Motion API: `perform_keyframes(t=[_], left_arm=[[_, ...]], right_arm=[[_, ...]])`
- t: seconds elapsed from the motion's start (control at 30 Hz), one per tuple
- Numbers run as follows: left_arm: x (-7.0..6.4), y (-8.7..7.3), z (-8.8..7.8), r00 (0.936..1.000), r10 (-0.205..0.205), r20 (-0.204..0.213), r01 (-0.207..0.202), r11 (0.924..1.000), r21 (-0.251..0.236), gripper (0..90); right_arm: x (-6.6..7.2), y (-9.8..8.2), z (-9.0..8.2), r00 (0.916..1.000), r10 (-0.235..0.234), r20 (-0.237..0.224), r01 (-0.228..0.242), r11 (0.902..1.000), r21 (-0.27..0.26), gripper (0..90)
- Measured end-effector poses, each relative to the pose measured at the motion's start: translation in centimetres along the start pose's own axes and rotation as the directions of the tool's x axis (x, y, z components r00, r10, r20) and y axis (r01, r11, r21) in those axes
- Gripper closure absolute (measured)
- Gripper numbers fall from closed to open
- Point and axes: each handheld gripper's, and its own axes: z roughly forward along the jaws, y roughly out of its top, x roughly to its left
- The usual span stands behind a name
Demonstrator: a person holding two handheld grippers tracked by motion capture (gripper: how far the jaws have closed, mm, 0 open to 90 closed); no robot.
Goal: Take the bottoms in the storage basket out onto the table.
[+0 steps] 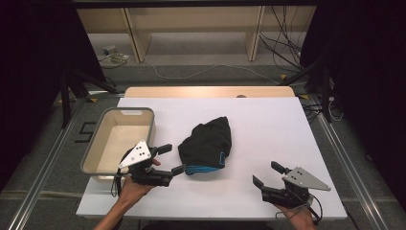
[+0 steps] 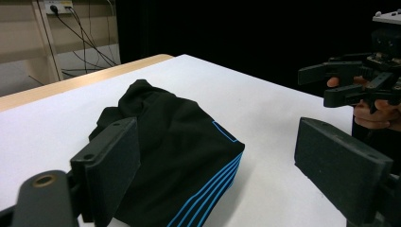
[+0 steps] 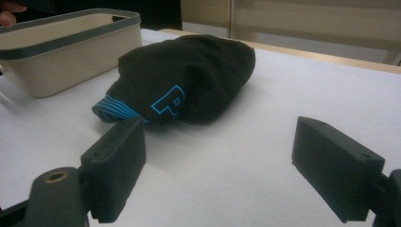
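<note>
Desk (image 1: 268, 143) surface is white and matte, with a beige plastic bin (image 1: 98, 152) at centre left. Black garment (image 1: 207, 143), soft and bundled with blue stripes, lies mid-frame, long axis running toward upper right. Left gripper (image 1: 171, 159), jaws apart, sits just beside its striped end; right gripper (image 1: 266, 174), also apart, waits well off at lower right.

White table (image 1: 268, 143): black garment (image 1: 207, 143), beige bin (image 1: 95, 158)

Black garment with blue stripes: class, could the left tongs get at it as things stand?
Probably yes. The left tongs stand open beside the black garment, with nothing between them on the white table.
</note>
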Motion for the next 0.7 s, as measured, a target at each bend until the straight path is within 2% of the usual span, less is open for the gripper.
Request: perform_keyframes(t=[0.7], left_arm=[[-0.3,-1.5,-1.9,0.9996,0.017,-0.023,-0.016,0.9998,0.006,14.7]], right_arm=[[-0.1,-0.1,0.0,0.9999,0.012,0.0,-0.012,0.9999,-0.004,19.3]])
